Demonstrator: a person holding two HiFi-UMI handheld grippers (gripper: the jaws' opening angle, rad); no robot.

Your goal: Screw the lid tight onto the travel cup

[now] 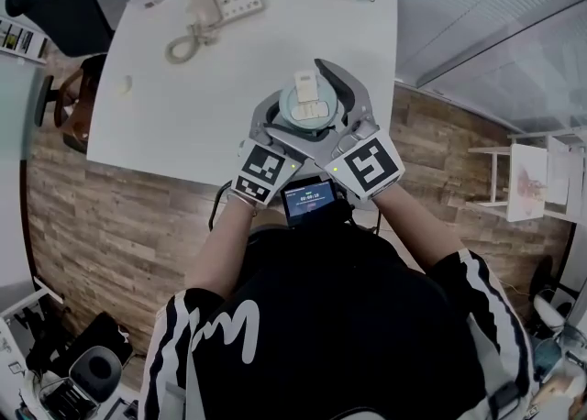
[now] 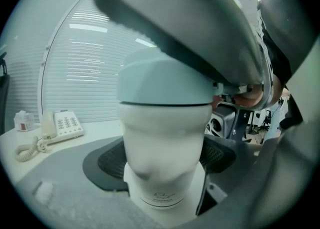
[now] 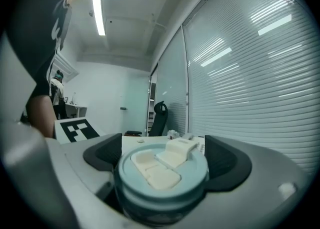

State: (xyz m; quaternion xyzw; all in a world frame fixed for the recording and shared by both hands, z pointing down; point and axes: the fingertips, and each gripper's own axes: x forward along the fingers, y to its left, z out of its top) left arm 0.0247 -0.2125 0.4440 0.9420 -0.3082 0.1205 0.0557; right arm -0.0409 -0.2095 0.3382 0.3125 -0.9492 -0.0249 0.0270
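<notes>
Lid (image 3: 161,175) sits on the travel cup (image 2: 162,143), over the near edge of the white table (image 1: 174,97). I see my right gripper (image 3: 165,159) clamped across the lid and my left gripper (image 2: 164,157) squeezing the cup's body below it.

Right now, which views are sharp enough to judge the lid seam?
Left gripper view: travel cup soft, lid seam readable, upper frame blurred. Right gripper view: lid fairly sharp, blinds bent by fisheye. Head view: evenly lit, lid small.

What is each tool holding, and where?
Left tool clamps the travel cup around its white body; right tool clamps the lid around its rim.
</notes>
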